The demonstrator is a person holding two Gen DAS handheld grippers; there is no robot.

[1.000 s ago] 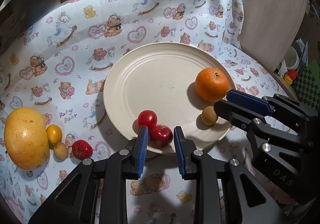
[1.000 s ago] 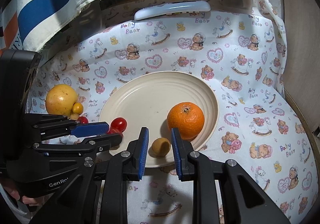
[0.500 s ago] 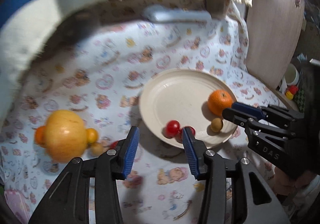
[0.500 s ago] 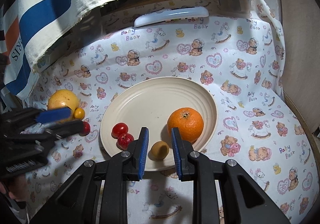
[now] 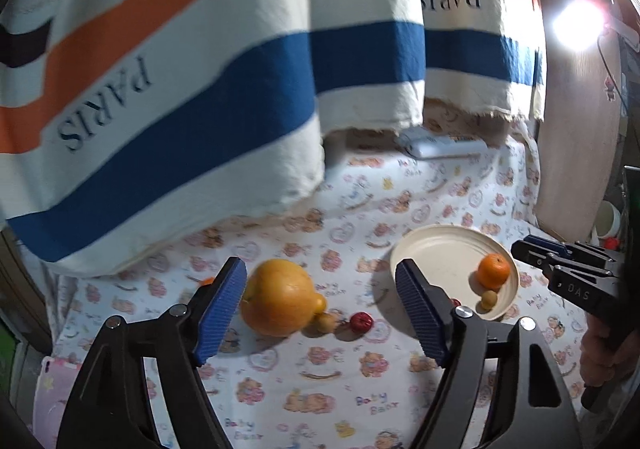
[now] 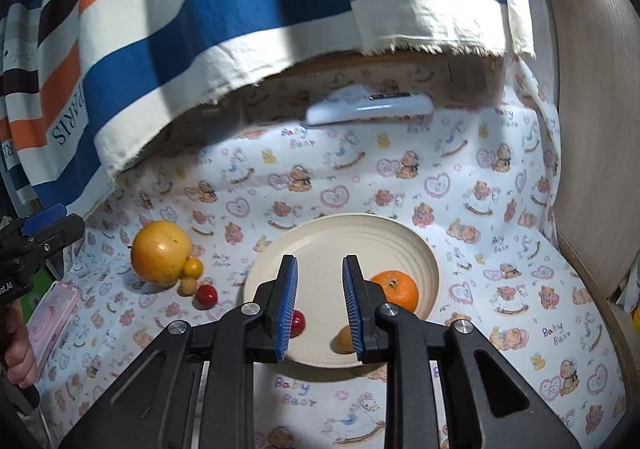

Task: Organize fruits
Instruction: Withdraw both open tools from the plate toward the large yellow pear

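Where right hand-held gripper crosses plate, red fruit half hidden

1. A surface under a teddy-bear cloth carries everything.
2. A cream plate lies right of centre.
3. A big yellow fruit sits at the left, with a small yellow fruit, a tan fruit and a red fruit just beside it.
4. A white device lies at the back.
5. A pink case lies at the left edge.
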